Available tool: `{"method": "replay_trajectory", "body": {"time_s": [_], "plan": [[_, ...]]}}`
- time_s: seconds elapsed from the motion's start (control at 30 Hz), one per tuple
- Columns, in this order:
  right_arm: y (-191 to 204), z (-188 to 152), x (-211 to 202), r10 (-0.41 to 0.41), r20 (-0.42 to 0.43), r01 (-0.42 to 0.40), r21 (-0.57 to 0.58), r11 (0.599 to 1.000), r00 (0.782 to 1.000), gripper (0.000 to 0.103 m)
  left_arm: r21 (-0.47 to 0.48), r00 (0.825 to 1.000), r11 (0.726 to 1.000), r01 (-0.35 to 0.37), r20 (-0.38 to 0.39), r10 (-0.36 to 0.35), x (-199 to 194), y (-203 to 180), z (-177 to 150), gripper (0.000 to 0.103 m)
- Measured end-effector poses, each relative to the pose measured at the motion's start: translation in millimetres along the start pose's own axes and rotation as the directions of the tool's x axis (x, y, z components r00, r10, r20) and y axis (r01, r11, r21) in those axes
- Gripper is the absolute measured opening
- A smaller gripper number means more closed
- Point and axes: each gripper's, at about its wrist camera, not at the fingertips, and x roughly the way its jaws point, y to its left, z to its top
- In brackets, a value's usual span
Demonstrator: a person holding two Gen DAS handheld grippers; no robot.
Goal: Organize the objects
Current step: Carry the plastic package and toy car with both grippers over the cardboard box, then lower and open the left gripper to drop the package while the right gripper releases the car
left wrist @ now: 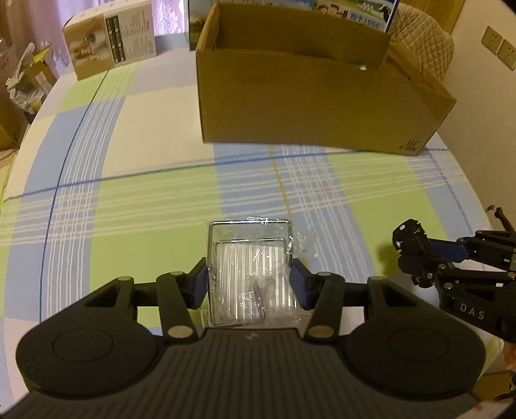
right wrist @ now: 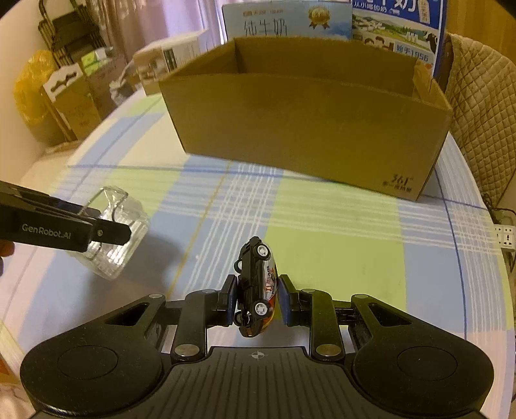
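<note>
My left gripper (left wrist: 250,282) is shut on a clear plastic packet with a metal wire frame (left wrist: 250,258), held just above the checked tablecloth; it also shows in the right wrist view (right wrist: 113,238) at the left. My right gripper (right wrist: 256,298) is shut on a black toy car (right wrist: 258,287), turned on its side with its wheels facing right. The right gripper shows in the left wrist view (left wrist: 419,258) at the far right. An open brown cardboard box (left wrist: 306,106) stands ahead of both grippers, also in the right wrist view (right wrist: 306,129).
The round table (left wrist: 129,193) has a green, blue and white checked cloth. A small printed carton (left wrist: 109,42) stands at the back left. Milk cartons (right wrist: 396,29) stand behind the box. A quilted chair back (right wrist: 483,112) is at the right. Boxes and bags (right wrist: 64,96) sit off the table's left.
</note>
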Motion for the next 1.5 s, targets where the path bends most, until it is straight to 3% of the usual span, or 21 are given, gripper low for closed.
{"method": "replay_trajectory", "body": {"time_s": [0.47, 0.93, 1.13, 1.5], "plan": [[-7, 55, -22, 0.035, 0.129, -0.033, -0.017, 0.999, 0.991, 0.023, 0.032, 0.992, 0.999, 0.015, 0.128, -0.019, -27, -15, 56, 0.047], [-35, 135, -27, 0.04, 0.262, -0.039, -0.011, 0.999, 0.964, 0.023, 0.064, 0.973, 0.998, -0.011, 0.23, -0.004, -26, -24, 130, 0.047], [-55, 168, -4, 0.047, 0.255, -0.06, 0.041, 0.997, 0.966, 0.023, 0.085, 0.971, 0.996, -0.034, 0.24, 0.012, -7, -27, 165, 0.047], [-73, 206, 63, 0.072, 0.154, -0.09, 0.111, 0.99, 0.985, 0.023, 0.123, 0.984, 0.989, -0.08, 0.167, 0.058, 56, -25, 210, 0.047]]}}
